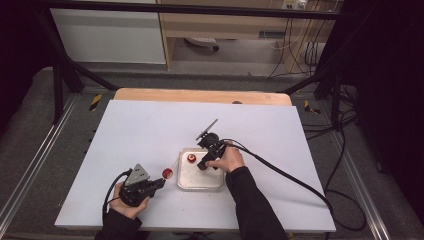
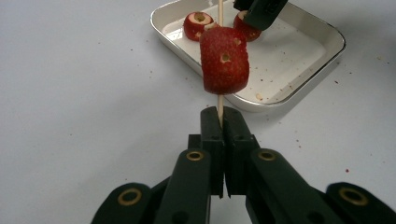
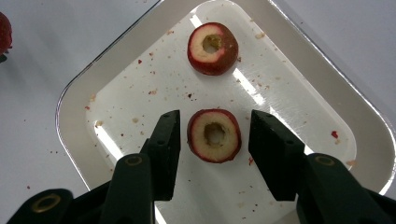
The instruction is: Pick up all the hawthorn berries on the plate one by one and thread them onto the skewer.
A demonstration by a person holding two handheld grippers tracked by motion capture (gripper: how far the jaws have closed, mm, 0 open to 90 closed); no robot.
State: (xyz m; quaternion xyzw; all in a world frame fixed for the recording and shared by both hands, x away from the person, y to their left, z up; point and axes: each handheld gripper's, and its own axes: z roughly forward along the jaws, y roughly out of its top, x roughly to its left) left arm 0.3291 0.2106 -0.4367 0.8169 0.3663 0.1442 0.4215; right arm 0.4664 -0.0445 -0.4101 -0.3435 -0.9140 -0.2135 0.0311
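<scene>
The fruit pieces are small red rings with pale flesh and a hole through the core. 1 piece (image 2: 224, 60) sits threaded on a thin wooden skewer (image 2: 220, 111), its red skin dotted and a small hole showing in its side. The left tool (image 2: 220, 122) has its jaws pressed fully together on the skewer's lower end, holding it above the desk (image 1: 140, 130) near the front edge, just left of the tray (image 1: 183, 176).

The right tool (image 3: 214, 135) hangs over the tray with its jaws partly open. A second ring (image 3: 214, 136) lies flat between them, cut face up, with a narrow gap on each side, so the pads are not pressing on it.

The tray is a shallow white metal dish with rounded corners, set near the middle of the desk. It holds that ring and a third ring (image 3: 213, 48) farther in, both lying flat, with red and brown crumbs scattered around them.
</scene>
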